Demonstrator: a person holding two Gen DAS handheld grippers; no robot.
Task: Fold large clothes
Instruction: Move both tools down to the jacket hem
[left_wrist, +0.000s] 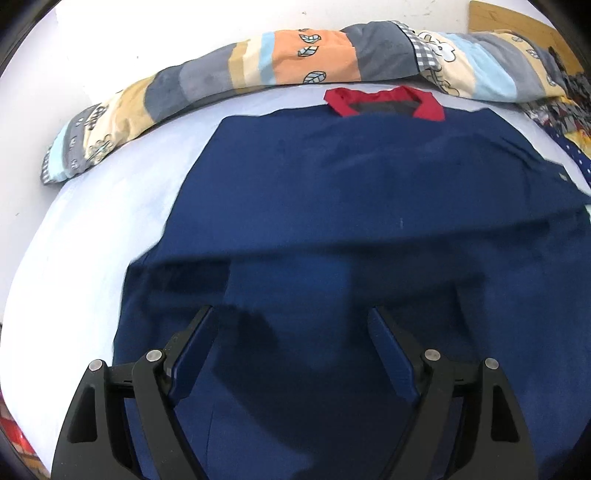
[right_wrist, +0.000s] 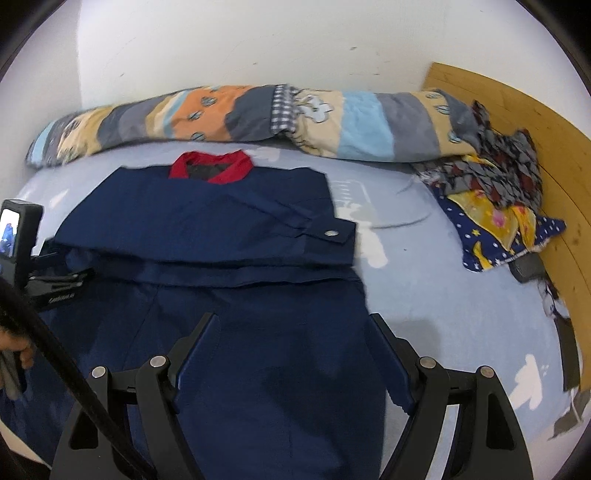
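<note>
A navy blue garment (left_wrist: 332, 192) with a red collar (left_wrist: 384, 103) lies spread flat on a pale blue bedsheet (left_wrist: 92, 221), collar toward twelve o'clock. In the right wrist view the same garment (right_wrist: 207, 229) fills the centre and lower left, its collar (right_wrist: 210, 166) at about eleven o'clock. A sleeve is folded across the chest, ending in a cuff with a metal snap (right_wrist: 331, 233) at about two o'clock from the garment's middle.

The left gripper (left_wrist: 291, 317) hangs over the lower part of the garment, its jaws spread wide with only blue cloth visible beneath and nothing clamped between them. The right gripper (right_wrist: 291, 325) is likewise spread apart above the garment's lower right edge; its right finger stands over the bedsheet (right_wrist: 443, 288) and its left over the cloth, gripping nothing.

A striped patchwork quilt (left_wrist: 295, 62) is rolled along the wall at twelve o'clock in both views (right_wrist: 258, 114). At two to three o'clock of the right wrist view a heap of patterned clothes (right_wrist: 498, 206) sits against a wooden headboard (right_wrist: 554, 155). At nine o'clock of that view the other gripper's camera unit (right_wrist: 16, 232) shows, with part of a hand (right_wrist: 22, 347) at the left edge below it.
</note>
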